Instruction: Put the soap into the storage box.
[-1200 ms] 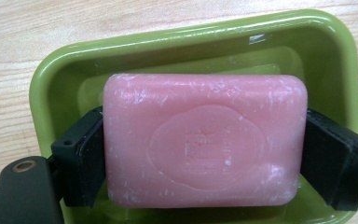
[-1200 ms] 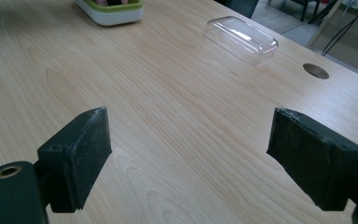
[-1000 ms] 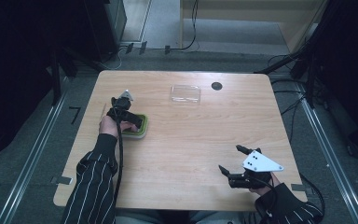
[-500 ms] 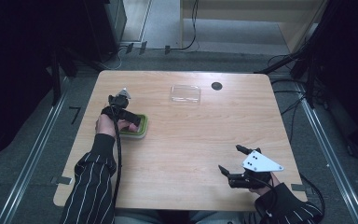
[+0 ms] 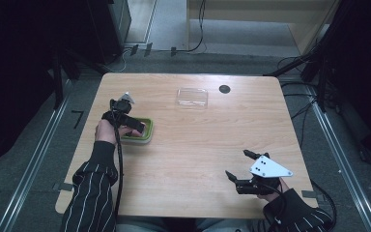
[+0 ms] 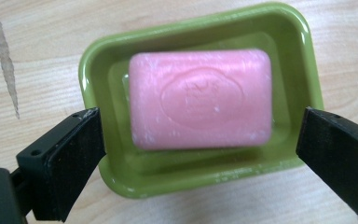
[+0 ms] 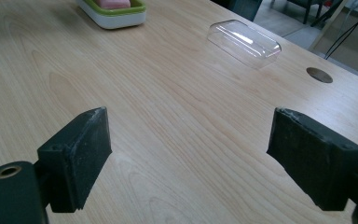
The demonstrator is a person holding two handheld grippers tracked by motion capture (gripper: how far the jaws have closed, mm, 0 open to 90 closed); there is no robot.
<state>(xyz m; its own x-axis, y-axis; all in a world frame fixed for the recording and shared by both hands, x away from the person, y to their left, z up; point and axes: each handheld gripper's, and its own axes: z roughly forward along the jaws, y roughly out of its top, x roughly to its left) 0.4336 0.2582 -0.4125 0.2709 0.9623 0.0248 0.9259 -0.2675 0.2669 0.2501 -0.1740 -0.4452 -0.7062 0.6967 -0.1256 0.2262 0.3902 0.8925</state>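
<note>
A: What is the room looking like around the work surface?

B: A light wooden table [image 5: 193, 145] is sitting on a grey floor [image 5: 43, 159], with dark equipment standing along the left and right and cables [image 5: 200, 29] trailing across the floor beyond the far edge.

A: Starting at the left, what is happening?

B: The left gripper [image 5: 125, 118] is hovering directly above a green soap dish [image 5: 147, 130], pointing down at it. In the left gripper view its jaws are standing wide apart, one past each short end of the dish [image 6: 93, 70], gripping nothing.

A: And the soap?

B: A pink soap bar [image 6: 200, 98] is lying flat inside the dish, its long axis running from jaw to jaw, matching the dish's own long side. In the high view the dish is resting near the table's left edge, its long side running left to right.

A: Moving rightward?

B: A clear plastic lid [image 5: 192, 96] is lying near the far edge, and a dark round grommet [image 5: 224, 89] is sitting just right of it. The middle of the table is lying bare.

A: And the right side?

B: The right gripper [image 5: 239, 166] is hanging near the front right corner, jaws spread, holding nothing. Its own view is looking across open wood toward the lid [image 7: 243, 43] and the dish [image 7: 114, 14].
</note>
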